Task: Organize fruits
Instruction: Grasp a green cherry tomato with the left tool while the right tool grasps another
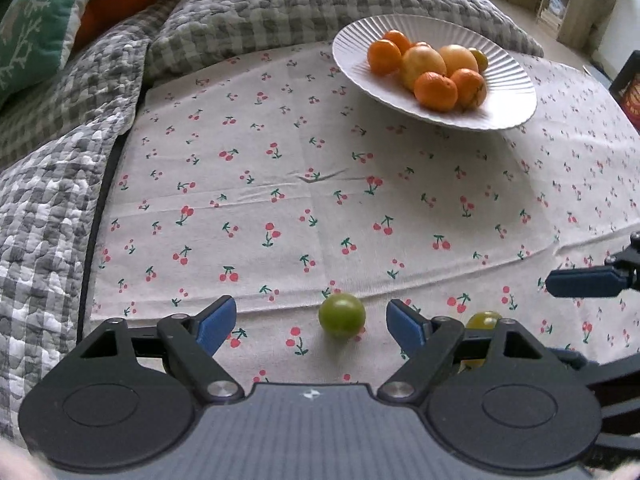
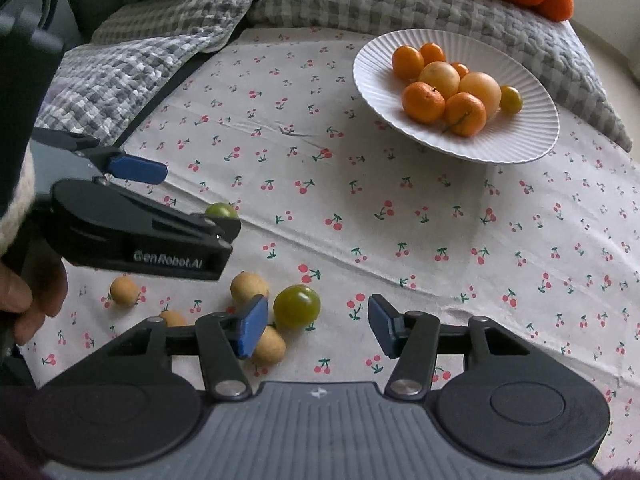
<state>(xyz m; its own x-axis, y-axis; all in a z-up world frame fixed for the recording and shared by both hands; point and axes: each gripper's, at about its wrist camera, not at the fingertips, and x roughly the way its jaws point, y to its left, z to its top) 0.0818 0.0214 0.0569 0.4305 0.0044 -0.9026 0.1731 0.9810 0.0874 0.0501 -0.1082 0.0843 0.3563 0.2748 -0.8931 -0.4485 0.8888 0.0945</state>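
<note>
A grey checked quilt (image 1: 280,4) covers the back of the surface, with a cherry-print cloth (image 1: 304,184) spread in front of it. A white ribbed plate (image 1: 516,92) stands on the far right part of the cloth and holds several oranges (image 1: 435,91), two pale yellow fruits (image 2: 480,87) and one small green fruit (image 2: 510,99).

The left gripper (image 1: 310,322) hangs with its jaws wide apart; a green fruit (image 1: 342,315) lies on the cloth between the blue pads, touching neither.

The right gripper (image 2: 318,326) stands moderately open, gripping nothing; a second green fruit (image 2: 297,306) lies just beside its left pad.

Small tan fruits (image 2: 249,286) lie near that pad on the cloth.
</note>
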